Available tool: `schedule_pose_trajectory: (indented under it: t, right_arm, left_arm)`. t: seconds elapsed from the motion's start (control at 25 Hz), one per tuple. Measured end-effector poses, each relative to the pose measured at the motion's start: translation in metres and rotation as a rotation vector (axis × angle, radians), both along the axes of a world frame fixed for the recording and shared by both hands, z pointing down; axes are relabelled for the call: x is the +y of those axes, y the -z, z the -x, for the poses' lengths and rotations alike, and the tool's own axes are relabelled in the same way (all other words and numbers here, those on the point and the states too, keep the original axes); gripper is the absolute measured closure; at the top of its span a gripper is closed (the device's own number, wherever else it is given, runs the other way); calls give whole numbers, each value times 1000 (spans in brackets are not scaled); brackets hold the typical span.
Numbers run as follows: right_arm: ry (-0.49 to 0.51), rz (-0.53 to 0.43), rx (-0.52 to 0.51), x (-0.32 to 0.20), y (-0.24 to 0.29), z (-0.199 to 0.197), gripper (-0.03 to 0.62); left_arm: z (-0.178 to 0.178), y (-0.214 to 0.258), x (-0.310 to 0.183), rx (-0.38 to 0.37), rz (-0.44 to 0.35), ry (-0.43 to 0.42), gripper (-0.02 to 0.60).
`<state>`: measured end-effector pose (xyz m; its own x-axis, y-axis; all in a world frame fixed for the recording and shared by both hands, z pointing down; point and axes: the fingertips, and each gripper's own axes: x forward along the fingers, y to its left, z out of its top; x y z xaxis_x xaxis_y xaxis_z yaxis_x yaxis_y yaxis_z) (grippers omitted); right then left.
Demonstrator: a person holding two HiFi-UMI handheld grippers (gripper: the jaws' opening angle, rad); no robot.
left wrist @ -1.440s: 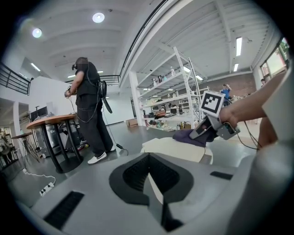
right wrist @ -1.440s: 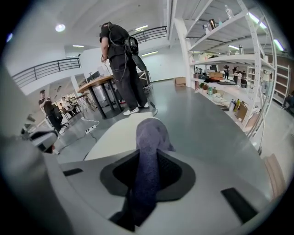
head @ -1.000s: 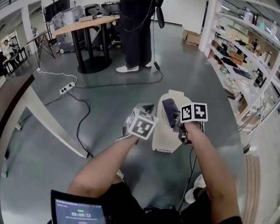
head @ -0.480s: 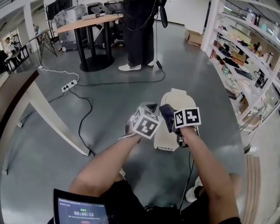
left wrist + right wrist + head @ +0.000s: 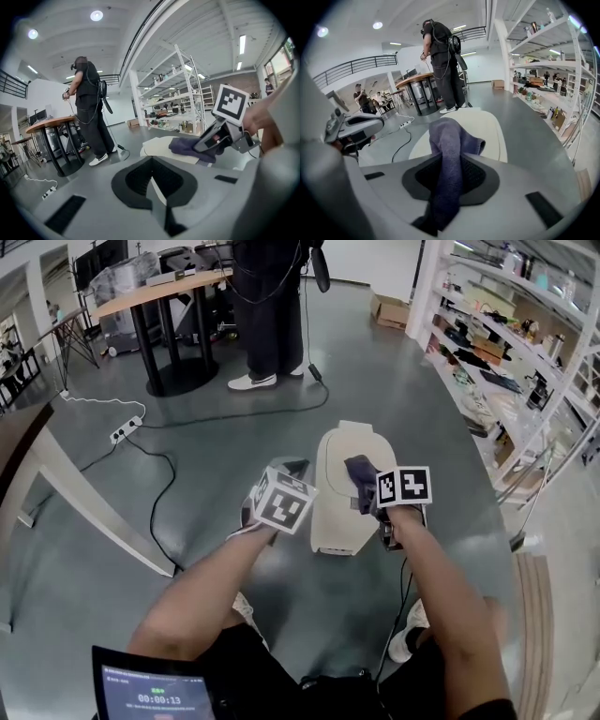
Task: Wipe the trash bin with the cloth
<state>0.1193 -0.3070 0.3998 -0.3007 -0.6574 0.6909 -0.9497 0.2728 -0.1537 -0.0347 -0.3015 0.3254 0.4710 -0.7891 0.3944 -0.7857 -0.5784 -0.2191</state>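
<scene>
right gripper clamped on cloth, touching trash bin

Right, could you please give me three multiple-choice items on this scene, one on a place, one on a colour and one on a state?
1. Where does the cloth rest?
A. on the floor
B. on top of the trash bin
C. on a shelf

2. What colour is the cloth?
A. purple
B. white
C. green

3. How does the right gripper stand?
A. fingers apart and empty
B. fingers closed on a cable
C. fingers closed on the cloth

Answers:
1 B: the head view shows it draped over the cream bin's top.
2 A: both gripper views show it purple.
3 C: the right gripper view shows the cloth pinched between the fingers.
</scene>
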Motion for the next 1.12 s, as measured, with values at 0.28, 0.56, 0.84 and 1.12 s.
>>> schedule_pose_trajectory:
  t: [0.28, 0.56, 0.84, 1.12]
  right_arm:
    - [-91, -10, 2, 6, -3, -56, 507]
    - [-109, -44, 6, 10, -6, -74, 507]
    - [-65, -399, -14, 32, 40, -36, 507]
    - [-22, -694, -103, 82, 54, 38, 507]
  left_arm:
    - [-9, -4, 1, -5, 10, -9, 581]
    - [1, -4, -4, -15, 3, 20, 581]
    - [2, -1, 8, 52, 21, 26, 581]
    - [20, 18, 23, 236, -23, 41, 581]
